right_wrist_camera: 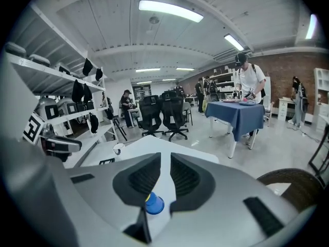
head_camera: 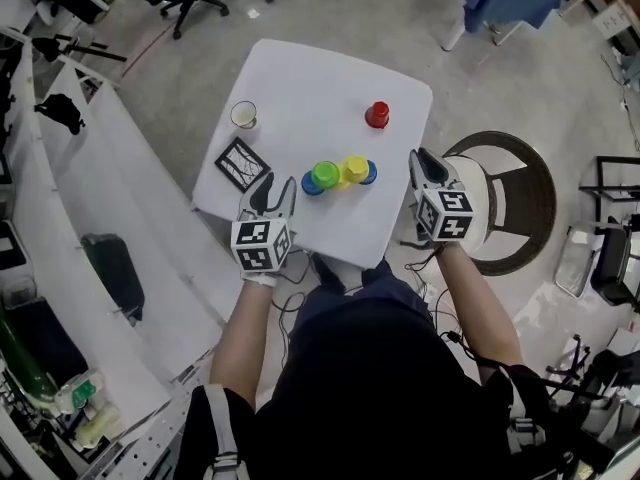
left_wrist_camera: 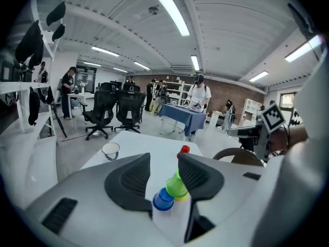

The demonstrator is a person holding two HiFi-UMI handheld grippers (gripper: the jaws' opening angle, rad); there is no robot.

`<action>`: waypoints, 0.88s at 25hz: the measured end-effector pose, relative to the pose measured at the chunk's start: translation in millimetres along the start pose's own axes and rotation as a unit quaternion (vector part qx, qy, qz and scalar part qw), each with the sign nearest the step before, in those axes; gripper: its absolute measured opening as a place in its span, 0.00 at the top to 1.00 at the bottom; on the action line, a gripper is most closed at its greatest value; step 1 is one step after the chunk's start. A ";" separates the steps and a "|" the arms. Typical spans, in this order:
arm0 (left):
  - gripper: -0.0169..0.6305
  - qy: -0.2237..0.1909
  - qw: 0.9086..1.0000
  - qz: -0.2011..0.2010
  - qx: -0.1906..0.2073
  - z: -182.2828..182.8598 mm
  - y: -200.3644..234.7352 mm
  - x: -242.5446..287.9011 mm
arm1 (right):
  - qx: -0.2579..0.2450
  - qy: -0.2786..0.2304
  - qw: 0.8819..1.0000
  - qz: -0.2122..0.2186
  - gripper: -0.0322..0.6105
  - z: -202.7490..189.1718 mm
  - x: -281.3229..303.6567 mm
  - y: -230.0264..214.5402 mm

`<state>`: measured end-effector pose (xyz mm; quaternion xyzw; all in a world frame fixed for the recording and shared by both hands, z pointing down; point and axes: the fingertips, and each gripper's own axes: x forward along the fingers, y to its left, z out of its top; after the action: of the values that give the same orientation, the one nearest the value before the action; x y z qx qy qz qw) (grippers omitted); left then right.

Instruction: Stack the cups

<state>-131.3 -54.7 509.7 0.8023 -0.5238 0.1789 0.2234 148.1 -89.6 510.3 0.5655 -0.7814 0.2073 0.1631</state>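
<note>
No readable words, brands or numbers are showing. Black-and-white coded squares are facing up on the left marker cube (head_camera: 261,245) of the left gripper (head_camera: 278,183) and on the right marker cube (head_camera: 444,214) of the right gripper (head_camera: 428,160). A black card (head_camera: 240,164), at nine o'clock on the table (head_camera: 300,88), is showing only illegible line work.

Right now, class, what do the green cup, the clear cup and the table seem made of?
The green cup looks plastic: opaque, evenly bright. The clear cup is glass or clear plastic: see-through, which is unclear. The table has a smooth matte white top, perhaps laminate.
</note>
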 end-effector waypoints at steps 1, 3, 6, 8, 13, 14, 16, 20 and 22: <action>0.71 0.000 1.000 0.002 -0.002 -1.9 2.0 -1.6 | -0.010 0.001 1.000 0.001 0.86 -0.4 4.3 -0.2; 0.71 0.006 1.000 0.007 -0.007 -8.8 6.0 -3.3 | -0.032 0.006 0.999 0.005 0.86 -1.7 13.8 0.0; 0.71 0.010 1.000 0.017 -0.021 -16.3 11.4 -6.0 | -0.055 0.026 0.998 0.019 0.82 -10.1 30.2 1.1; 0.71 0.010 0.999 0.022 -0.029 -19.3 13.0 -7.2 | -0.065 0.036 0.997 0.028 0.80 -14.5 41.9 0.5; 0.71 0.016 0.998 0.043 -0.040 -25.0 16.6 -5.9 | -0.079 0.040 0.995 0.039 0.77 -21.4 71.7 -9.6; 0.71 0.016 0.998 0.047 -0.042 -24.8 16.9 -5.0 | -0.082 0.043 0.995 0.042 0.77 -23.2 78.1 -12.3; 0.71 0.016 0.997 0.057 -0.045 -25.6 17.0 -3.2 | -0.088 0.052 0.994 0.050 0.76 -28.2 90.9 -17.1; 0.71 0.022 0.995 0.077 -0.060 -31.3 18.5 -3.6 | -0.091 0.070 0.991 0.065 0.75 -37.2 115.6 -23.1; 0.71 0.023 0.994 0.086 -0.066 -32.9 19.8 -3.9 | -0.096 0.081 0.989 0.072 0.73 -42.1 127.7 -26.1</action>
<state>-152.8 -40.7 538.6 0.7330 -0.5966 0.1809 0.2720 134.6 -179.6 612.8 0.4709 -0.8207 0.1871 0.2640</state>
